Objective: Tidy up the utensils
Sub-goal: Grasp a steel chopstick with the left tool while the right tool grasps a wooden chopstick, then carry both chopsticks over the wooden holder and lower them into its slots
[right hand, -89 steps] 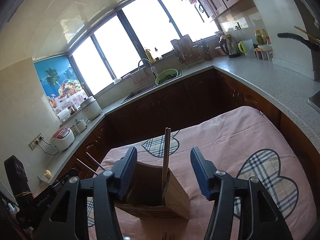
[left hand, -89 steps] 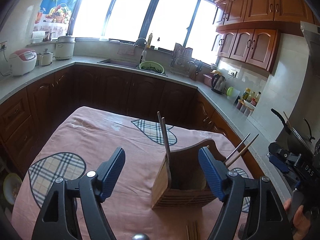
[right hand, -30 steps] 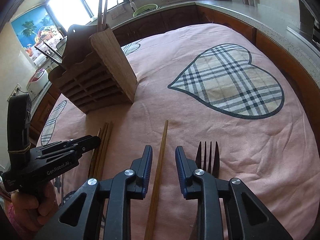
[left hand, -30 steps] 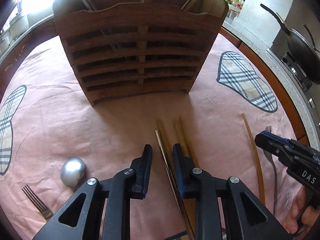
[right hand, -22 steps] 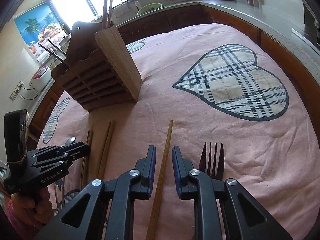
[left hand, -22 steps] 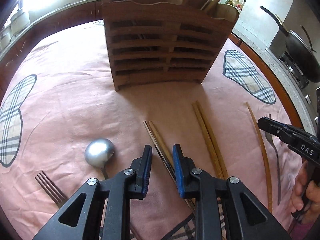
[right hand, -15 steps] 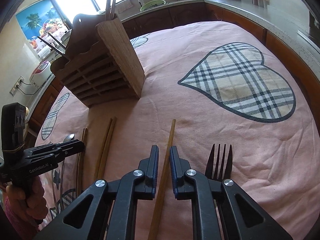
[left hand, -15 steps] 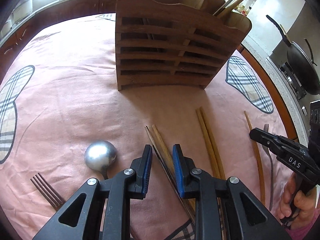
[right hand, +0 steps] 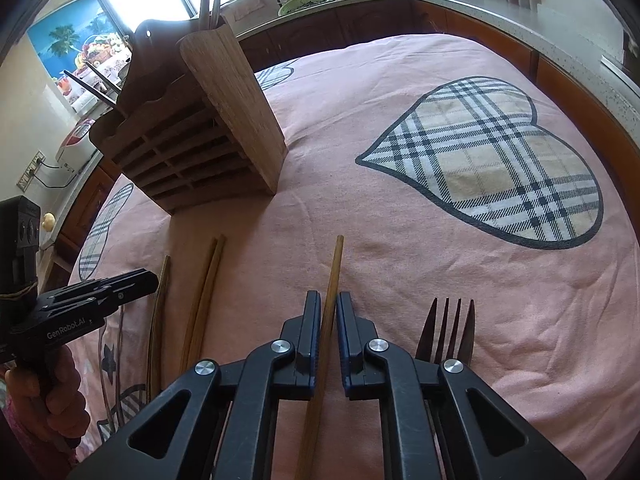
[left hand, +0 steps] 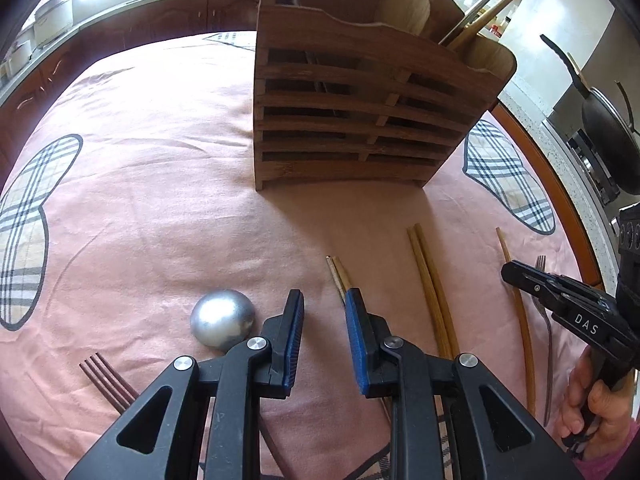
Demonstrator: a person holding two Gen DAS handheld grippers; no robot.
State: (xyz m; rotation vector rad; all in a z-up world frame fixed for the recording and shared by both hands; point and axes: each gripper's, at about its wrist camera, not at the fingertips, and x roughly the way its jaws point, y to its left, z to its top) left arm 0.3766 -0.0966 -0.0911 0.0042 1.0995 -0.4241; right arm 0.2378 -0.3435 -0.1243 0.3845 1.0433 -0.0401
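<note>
A slatted wooden utensil holder (left hand: 360, 120) stands on the pink cloth, with chopsticks and spoons in it; it also shows in the right wrist view (right hand: 200, 132). My left gripper (left hand: 322, 320) is partly open and empty, low over the cloth; a chopstick pair (left hand: 338, 276) lies by its right finger and a steel spoon (left hand: 222, 322) by its left. My right gripper (right hand: 329, 320) is closed almost fully around a single wooden chopstick (right hand: 332, 276) lying on the cloth. A dark fork (right hand: 448, 332) lies just right of it.
Another chopstick pair (left hand: 432, 292) lies between the grippers. A reddish fork (left hand: 108, 384) lies at the left. The counter edge and a black wok (left hand: 608, 132) are to the right of the table. Plaid heart patches (right hand: 492, 160) mark the cloth.
My left gripper has drifted left and its jaws have widened a little. My right gripper's jaws have narrowed onto the single chopstick.
</note>
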